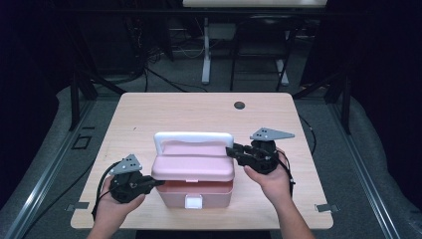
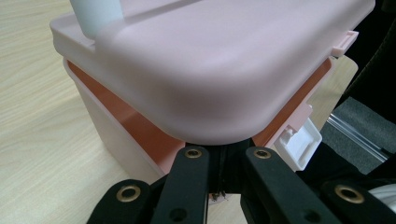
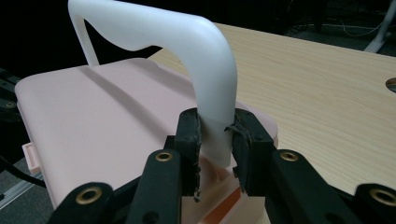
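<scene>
The pink box (image 1: pixel 195 191) sits in the lower middle of the high view, near the front edge of the wooden table (image 1: pixel 174 109), with its pink lid (image 1: pixel 193 162) raised off the base so that a gap shows the orange-pink interior. A white latch (image 1: pixel 193 201) hangs at the front centre of the base. The white handle (image 1: pixel 194 138) stands upright along the far edge of the lid. Your right gripper (image 1: pixel 233 151) sits at the right of the box, at the upper right corner of the lid; in the right gripper view its jaws are closed narrowly on the right leg of the white handle (image 3: pixel 212 107), one pad on each side of it, touching. Your left gripper (image 1: pixel 158 182) sits at the lower left of the box, its tips reaching to the left edge of the lid. In the left gripper view the pink lid (image 2: pixel 210 70) overhangs the jaws in the upper centre of the frame and the tips are hidden beneath its corner, so you cannot tell whether they are gripping it or merely resting under it. The white latch (image 2: pixel 301 142) appears at the right centre of that frame.
</scene>
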A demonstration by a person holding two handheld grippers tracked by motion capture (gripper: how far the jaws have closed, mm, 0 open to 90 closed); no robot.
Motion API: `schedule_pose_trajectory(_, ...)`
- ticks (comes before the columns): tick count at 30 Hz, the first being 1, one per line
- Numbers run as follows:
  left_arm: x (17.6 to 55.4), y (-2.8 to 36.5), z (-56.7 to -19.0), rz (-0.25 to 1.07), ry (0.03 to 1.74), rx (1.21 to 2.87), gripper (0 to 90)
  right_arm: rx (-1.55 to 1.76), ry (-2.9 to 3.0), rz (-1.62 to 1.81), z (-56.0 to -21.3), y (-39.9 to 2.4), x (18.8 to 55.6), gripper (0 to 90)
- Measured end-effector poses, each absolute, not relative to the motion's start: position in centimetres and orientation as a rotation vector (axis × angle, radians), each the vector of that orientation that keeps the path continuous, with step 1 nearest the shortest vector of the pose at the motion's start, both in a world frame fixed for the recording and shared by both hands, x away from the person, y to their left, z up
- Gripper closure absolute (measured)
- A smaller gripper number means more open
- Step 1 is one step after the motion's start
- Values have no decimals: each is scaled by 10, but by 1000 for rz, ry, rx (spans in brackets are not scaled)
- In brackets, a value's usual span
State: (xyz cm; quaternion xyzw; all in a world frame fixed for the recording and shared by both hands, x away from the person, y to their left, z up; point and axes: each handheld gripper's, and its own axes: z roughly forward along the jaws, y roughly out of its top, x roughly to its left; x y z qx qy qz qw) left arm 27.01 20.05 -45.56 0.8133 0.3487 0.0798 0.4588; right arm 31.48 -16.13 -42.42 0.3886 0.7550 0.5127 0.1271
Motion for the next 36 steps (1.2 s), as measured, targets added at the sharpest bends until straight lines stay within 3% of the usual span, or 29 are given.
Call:
schedule_pose_trajectory(15,271,200,-450,200,856,1985,899,1156,2140,1506,-414,-181,306,711)
schedule_pose_trajectory(24,273,199,-443,215,855,1975,900,1157,2127,1490,-412,-187,302,777)
schedule_pose_trajectory(29,275,199,-438,221,850,1987,899,1183,2092,1462,-416,-188,300,857)
schedule_pose_trajectory(36,279,199,-431,227,846,1989,900,1222,2130,1391,-445,-189,290,900)
